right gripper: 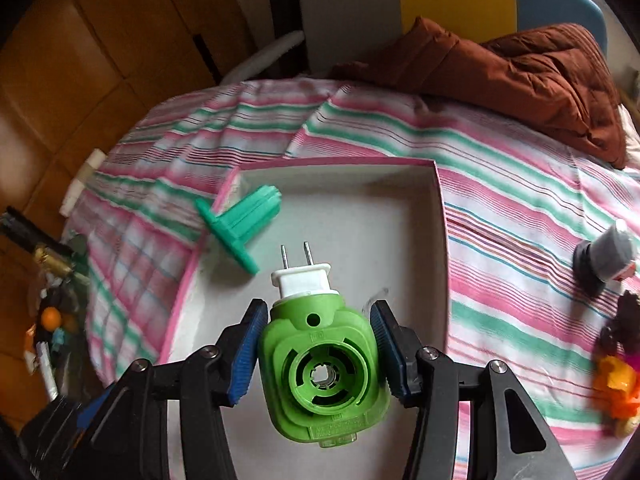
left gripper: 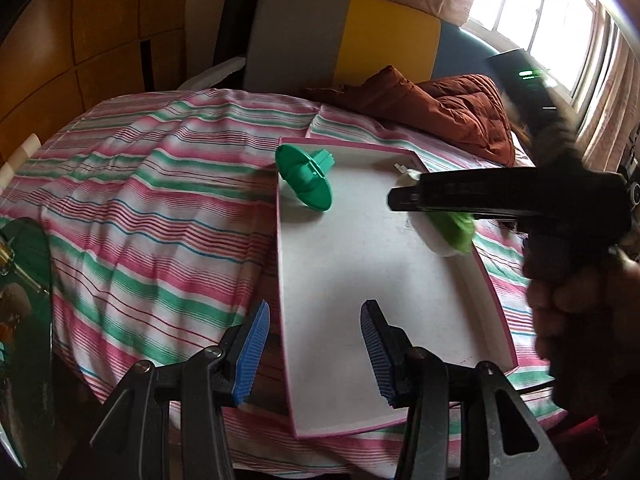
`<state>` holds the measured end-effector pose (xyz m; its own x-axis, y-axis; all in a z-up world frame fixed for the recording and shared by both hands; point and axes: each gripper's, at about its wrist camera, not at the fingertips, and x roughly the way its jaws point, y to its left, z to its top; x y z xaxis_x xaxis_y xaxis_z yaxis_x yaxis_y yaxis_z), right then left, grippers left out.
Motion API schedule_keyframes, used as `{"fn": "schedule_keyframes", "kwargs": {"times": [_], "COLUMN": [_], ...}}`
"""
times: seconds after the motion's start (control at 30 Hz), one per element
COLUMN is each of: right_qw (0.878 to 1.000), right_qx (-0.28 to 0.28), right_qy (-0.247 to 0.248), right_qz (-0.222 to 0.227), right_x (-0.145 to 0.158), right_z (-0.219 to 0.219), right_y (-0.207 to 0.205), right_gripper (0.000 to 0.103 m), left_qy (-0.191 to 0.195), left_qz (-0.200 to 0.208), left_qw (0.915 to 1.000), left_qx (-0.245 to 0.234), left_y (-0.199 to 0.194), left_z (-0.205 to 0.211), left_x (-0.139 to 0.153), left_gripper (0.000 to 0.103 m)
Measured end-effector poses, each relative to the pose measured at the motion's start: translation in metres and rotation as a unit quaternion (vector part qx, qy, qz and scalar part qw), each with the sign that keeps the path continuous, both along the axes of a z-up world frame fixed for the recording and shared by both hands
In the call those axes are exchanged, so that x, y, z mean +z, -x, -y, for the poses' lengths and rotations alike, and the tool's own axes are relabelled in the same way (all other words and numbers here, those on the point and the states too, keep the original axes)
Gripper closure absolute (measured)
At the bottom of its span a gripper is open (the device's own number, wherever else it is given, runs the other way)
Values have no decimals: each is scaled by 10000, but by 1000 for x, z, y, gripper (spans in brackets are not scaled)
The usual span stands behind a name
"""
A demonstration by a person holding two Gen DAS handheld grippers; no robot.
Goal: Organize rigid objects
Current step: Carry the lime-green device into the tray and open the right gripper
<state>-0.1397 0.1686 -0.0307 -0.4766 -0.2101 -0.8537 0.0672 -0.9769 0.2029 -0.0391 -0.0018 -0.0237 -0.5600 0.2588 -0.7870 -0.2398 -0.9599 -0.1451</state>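
Observation:
A white tray with a pink rim [left gripper: 496,292] [right gripper: 438,216] lies on the striped bedcover. A teal plastic stand [left gripper: 308,178] [right gripper: 240,228] lies on its side at the tray's far left corner. My right gripper [right gripper: 318,344] is shut on a green plug-in device with a white two-pin plug [right gripper: 320,368] and holds it over the tray; in the left wrist view that gripper [left gripper: 404,198] and the green device [left gripper: 452,226] show over the tray's right side. My left gripper [left gripper: 316,344] is open and empty over the tray's near left edge.
A brown quilted jacket [left gripper: 448,108] [right gripper: 520,76] lies at the far side of the bed. A grey cylindrical object [right gripper: 604,256] and an orange toy [right gripper: 616,384] lie on the cover to the right. A cluttered glass side table [right gripper: 52,312] stands left.

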Motion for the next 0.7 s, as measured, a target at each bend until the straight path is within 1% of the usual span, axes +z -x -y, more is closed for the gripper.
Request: {"fn": "schedule_keyframes", "kwargs": {"times": [0.17, 0.27, 0.33, 0.5, 0.7], "right_qw": [9996, 9998, 9998, 9995, 9982], "right_qx": [-262, -198, -158, -107, -107], "right_qy": [-21, -46, -141, -126, -165], "right_qz": [138, 29, -51, -280, -563], "right_x": [-17, -16, -13, -1, 15], "right_z": [5, 7, 8, 4, -10], "right_y": [18, 17, 14, 0, -20], "right_gripper": [48, 47, 47, 47, 42], "left_qy": [-8, -13, -2, 28, 68], "left_qz": [4, -3, 2, 30, 12], "left_qw": [10000, 10000, 10000, 10000, 10000], "left_qx": [12, 3, -2, -3, -67], "left_y": [3, 5, 5, 4, 1], "left_z": [1, 1, 0, -1, -6], "left_x": [-1, -2, -3, -4, -3], "left_gripper": [55, 55, 55, 55, 55]}}
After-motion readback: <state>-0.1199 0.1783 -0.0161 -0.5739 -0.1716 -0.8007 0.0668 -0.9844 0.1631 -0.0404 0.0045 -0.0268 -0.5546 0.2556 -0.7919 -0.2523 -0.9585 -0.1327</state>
